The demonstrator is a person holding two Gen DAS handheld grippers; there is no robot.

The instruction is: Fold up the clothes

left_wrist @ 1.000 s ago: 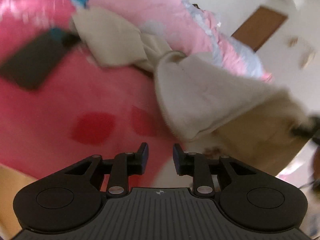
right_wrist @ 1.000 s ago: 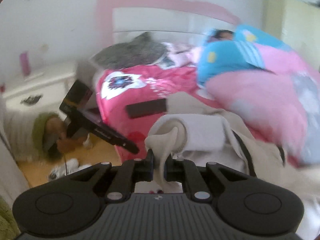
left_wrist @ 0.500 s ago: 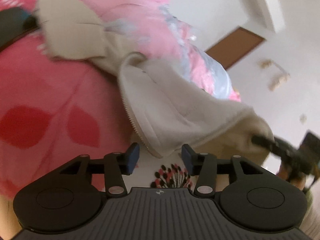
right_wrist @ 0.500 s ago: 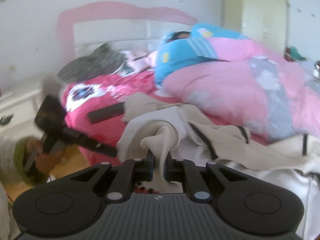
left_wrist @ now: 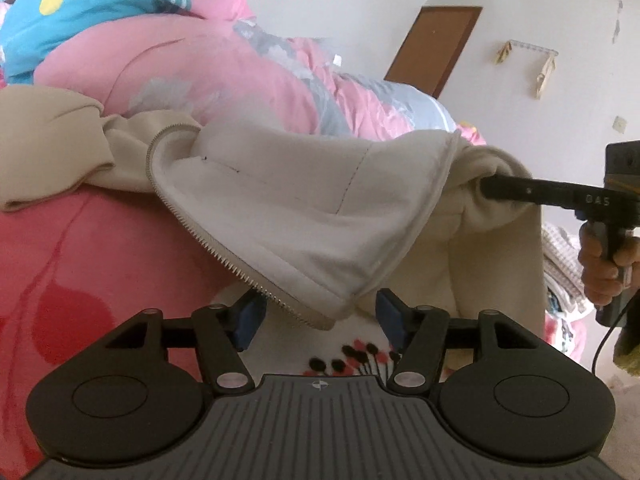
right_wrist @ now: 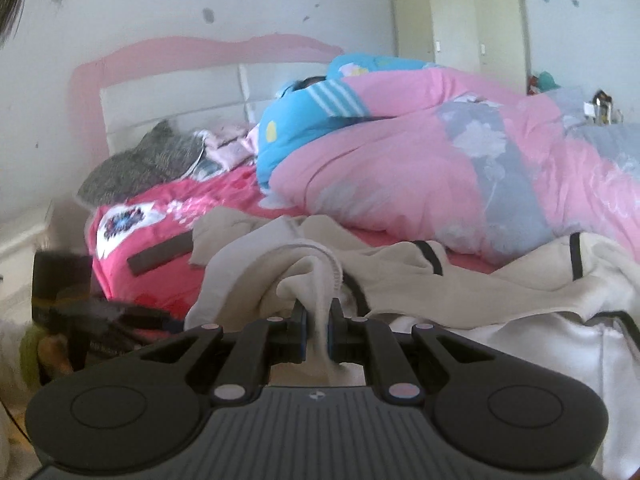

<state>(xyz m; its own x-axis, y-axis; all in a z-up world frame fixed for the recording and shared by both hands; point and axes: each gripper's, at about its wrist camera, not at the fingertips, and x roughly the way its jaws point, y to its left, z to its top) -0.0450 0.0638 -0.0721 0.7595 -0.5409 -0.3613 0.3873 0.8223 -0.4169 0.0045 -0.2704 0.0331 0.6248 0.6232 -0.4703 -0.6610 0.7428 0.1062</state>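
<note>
A cream zip-up jacket [left_wrist: 304,204] hangs over the red bedsheet [left_wrist: 92,264], held up at one end. Its lower zip corner [left_wrist: 320,314] dangles between the fingers of my left gripper [left_wrist: 318,316]. Those jaws are opening and the blue pads [left_wrist: 248,318] stand clear of the cloth. In the left wrist view my right gripper [left_wrist: 490,189] comes in from the right, pinching a bunch of the jacket, with a hand [left_wrist: 600,268] on its grip. In the right wrist view the right gripper [right_wrist: 318,334] is shut on a fold of the jacket [right_wrist: 288,268].
A pink and grey quilt [right_wrist: 440,184] and blue bedding [right_wrist: 304,128] are heaped along the bed. Another pale garment with black trim [right_wrist: 520,280] lies to the right. A flat black object [right_wrist: 160,256] rests on the sheet. A brown door [left_wrist: 436,44] and a wardrobe [right_wrist: 460,28] stand behind.
The left gripper's jaws have widened and it has closed in on the jacket's zip corner, which now hangs between its fingers. The right gripper has kept its hold while shifting along the bed.
</note>
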